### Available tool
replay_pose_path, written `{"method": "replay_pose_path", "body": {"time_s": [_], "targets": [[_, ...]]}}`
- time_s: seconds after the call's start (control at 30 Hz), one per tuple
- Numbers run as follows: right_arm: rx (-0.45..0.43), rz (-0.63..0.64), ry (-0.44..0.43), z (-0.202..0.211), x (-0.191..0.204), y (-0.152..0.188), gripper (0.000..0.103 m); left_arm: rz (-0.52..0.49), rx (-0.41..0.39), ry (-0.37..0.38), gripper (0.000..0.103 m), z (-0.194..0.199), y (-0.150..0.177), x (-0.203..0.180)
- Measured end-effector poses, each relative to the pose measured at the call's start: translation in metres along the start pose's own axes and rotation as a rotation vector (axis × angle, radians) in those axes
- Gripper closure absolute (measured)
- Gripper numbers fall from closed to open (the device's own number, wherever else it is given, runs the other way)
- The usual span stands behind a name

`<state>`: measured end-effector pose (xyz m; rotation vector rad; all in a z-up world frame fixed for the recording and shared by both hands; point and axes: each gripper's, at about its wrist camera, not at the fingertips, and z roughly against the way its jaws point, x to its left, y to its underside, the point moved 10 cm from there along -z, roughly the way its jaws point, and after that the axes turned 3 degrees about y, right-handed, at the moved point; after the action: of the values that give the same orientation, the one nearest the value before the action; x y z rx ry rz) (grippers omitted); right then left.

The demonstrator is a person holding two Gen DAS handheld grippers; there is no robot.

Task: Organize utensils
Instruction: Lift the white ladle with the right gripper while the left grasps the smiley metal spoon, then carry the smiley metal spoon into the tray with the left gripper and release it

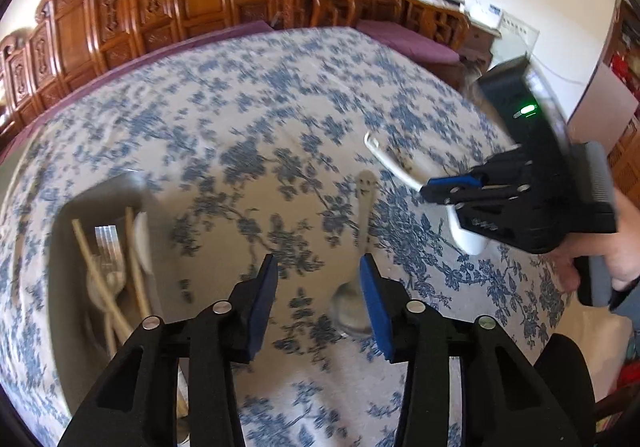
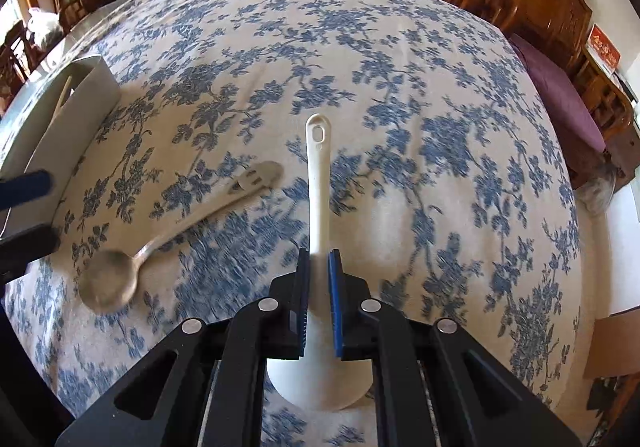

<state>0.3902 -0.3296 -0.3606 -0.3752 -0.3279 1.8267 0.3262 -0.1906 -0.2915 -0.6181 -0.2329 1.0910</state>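
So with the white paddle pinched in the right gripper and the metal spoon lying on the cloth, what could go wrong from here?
The right gripper pinches the white rice paddle near its neck, its long handle sticking far forward; it might pivot or slip. Swinging toward the grey utensil box, that handle could clip the metal spoon or the open left gripper. The box already holds chopsticks and a fork, which could block the paddle.

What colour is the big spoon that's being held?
The plastic rice spoon in the right hand-held gripper is plain white, clearest in the right wrist view.
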Motion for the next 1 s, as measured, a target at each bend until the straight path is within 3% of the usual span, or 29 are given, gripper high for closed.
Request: {"method": "replay_pose_path", "body": {"time_s": [0.13, 0.57, 0.67, 0.73, 1.0], "targets": [[-0.013, 0.005, -0.022, 0.008, -0.007, 0.015, 0.092, 0.000, 0.072, 0.023, 0.077, -0.026, 0.003, -0.008], [-0.041, 0.010, -0.069, 0.019, -0.014, 0.042, 0.092, -0.042, 0.205, 0.030, 0.090, -0.071, 0.000, -0.028], [-0.041, -0.001, -0.079, 0.019, -0.016, 0.045, 0.092, -0.046, 0.209, 0.019, 0.090, -0.074, -0.003, -0.029], [-0.041, -0.007, -0.085, 0.019, -0.017, 0.046, 0.092, -0.055, 0.214, 0.003, 0.097, -0.074, -0.004, -0.029], [-0.063, -0.002, -0.101, 0.030, -0.004, 0.046, 0.092, -0.053, 0.194, 0.020, 0.098, -0.057, 0.006, -0.025]]}}
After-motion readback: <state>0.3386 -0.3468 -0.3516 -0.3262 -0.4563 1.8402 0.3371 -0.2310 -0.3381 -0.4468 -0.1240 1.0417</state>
